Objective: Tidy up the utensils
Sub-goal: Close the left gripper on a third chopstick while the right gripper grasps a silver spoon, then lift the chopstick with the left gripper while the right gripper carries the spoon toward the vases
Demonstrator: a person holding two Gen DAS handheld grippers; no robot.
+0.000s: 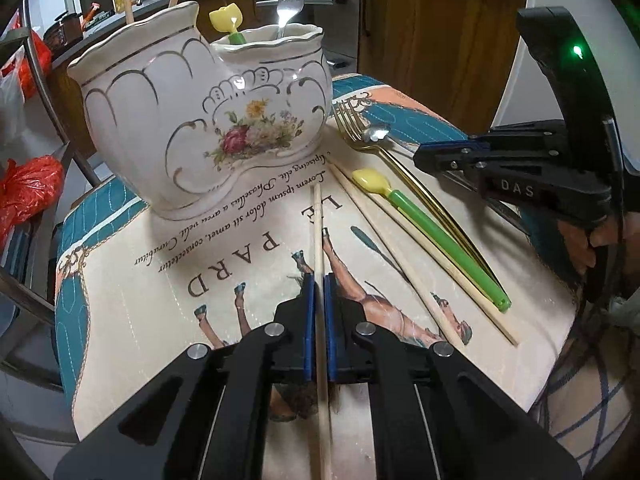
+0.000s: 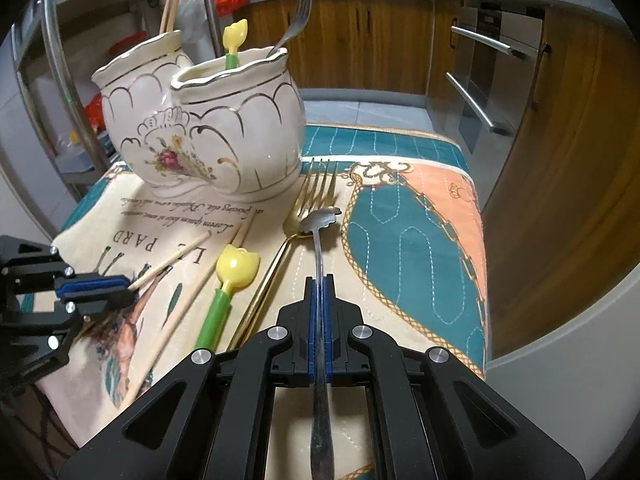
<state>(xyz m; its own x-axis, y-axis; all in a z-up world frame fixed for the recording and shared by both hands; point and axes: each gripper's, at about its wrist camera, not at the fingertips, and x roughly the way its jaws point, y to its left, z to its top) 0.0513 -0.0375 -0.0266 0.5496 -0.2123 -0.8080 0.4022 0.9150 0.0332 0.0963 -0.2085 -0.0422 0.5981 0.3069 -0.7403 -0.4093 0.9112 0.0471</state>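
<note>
A white floral two-part ceramic holder (image 1: 208, 120) (image 2: 208, 136) stands on the printed mat. Its far part holds chopsticks, its near part a yellow-green spoon (image 1: 230, 24) and a silver fork (image 1: 288, 0). My left gripper (image 1: 319, 280) is shut on a wooden chopstick (image 1: 318, 224) lying along the mat. My right gripper (image 2: 319, 280) is shut on a silver spoon (image 2: 320, 220) by its handle; it also shows in the left wrist view (image 1: 424, 154). On the mat lie a gold fork (image 2: 316, 192), a yellow-green spoon (image 2: 232, 276) and two more chopsticks (image 1: 400, 256).
The mat (image 2: 420, 240) covers a small table top whose right edge drops to the kitchen floor. Wooden cabinets and an oven (image 2: 488, 80) stand behind. A metal rack with red bags (image 1: 28, 192) is at the left.
</note>
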